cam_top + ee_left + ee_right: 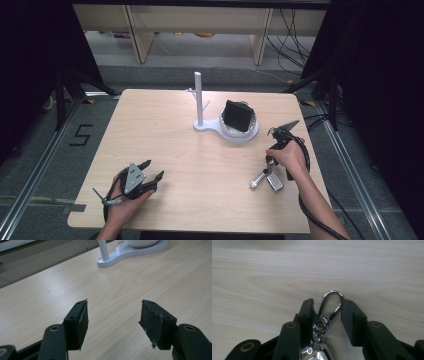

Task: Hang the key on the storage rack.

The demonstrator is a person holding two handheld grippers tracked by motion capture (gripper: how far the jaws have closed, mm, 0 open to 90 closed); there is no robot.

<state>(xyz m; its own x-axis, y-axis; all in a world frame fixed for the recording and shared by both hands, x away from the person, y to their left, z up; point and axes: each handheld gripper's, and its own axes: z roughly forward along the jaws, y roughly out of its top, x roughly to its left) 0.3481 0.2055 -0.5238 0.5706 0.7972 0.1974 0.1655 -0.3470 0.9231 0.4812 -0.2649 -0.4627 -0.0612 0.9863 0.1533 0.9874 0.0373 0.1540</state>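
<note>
The right tool stands with its jaws part-open astride the silver carabiner clip of a key fob, the left jaw touching the ring links and the right jaw just clear of the clip; nothing is gripped yet. The clip's long axis runs out between the jaws, the fob lying flat on the desk under this hand. The left tool, wide and empty (resting well apart), is much the farther, and the white hook stand lies beyond.
</note>
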